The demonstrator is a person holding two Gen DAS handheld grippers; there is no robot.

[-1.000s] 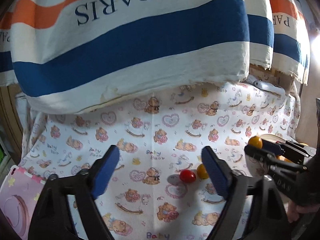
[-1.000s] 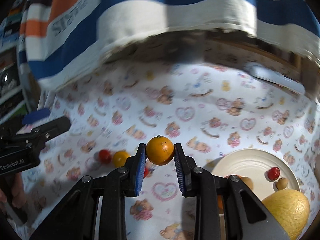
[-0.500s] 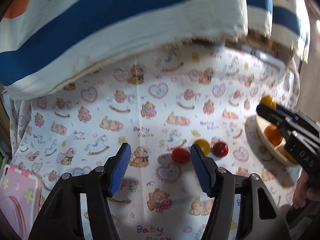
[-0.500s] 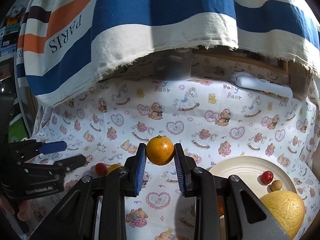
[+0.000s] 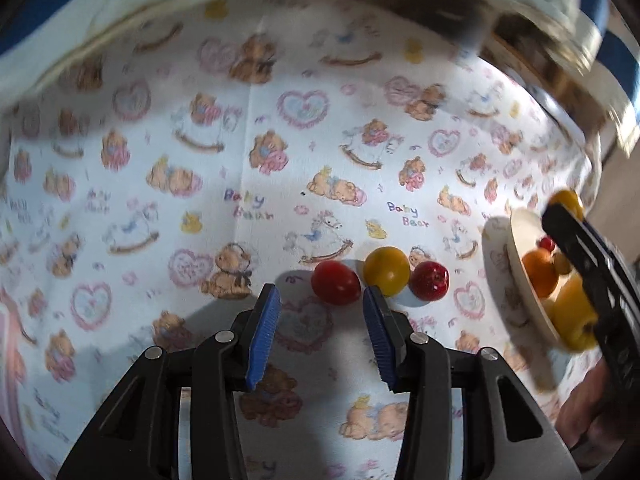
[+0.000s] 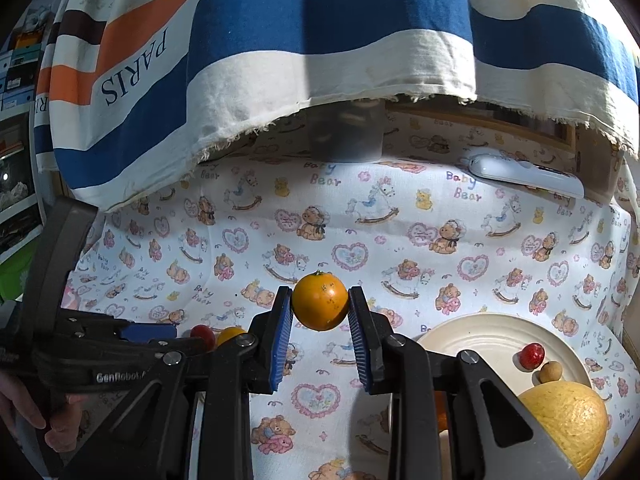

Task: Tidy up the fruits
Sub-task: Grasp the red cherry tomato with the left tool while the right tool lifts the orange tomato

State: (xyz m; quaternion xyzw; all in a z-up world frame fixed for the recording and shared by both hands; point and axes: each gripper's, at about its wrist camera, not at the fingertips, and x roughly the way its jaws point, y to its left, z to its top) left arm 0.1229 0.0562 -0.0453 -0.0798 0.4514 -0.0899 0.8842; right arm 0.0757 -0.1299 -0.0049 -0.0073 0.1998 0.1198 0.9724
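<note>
My left gripper [image 5: 320,304] is open and empty, low over the bear-print cloth, just short of a red tomato [image 5: 335,282]. A yellow tomato [image 5: 386,270] and a small red apple [image 5: 430,280] lie in a row to its right. My right gripper [image 6: 320,312] is shut on a small orange [image 6: 320,301] and holds it above the cloth, left of the cream plate [image 6: 472,336]. The plate holds a small red fruit [image 6: 531,355], a small brown fruit [image 6: 550,372] and a large yellow melon [image 6: 568,420]. The left gripper also shows in the right wrist view [image 6: 148,332].
A striped "PARIS" cloth [image 6: 320,60] hangs over the back of the table. A white remote [image 6: 524,174] lies at the back right. In the left wrist view the plate [image 5: 520,280] sits at the right edge with my right gripper [image 5: 564,208] above it.
My left gripper has moved forward and down toward the row of three small fruits and has narrowed a little. My right gripper still holds the orange, almost unmoved.
</note>
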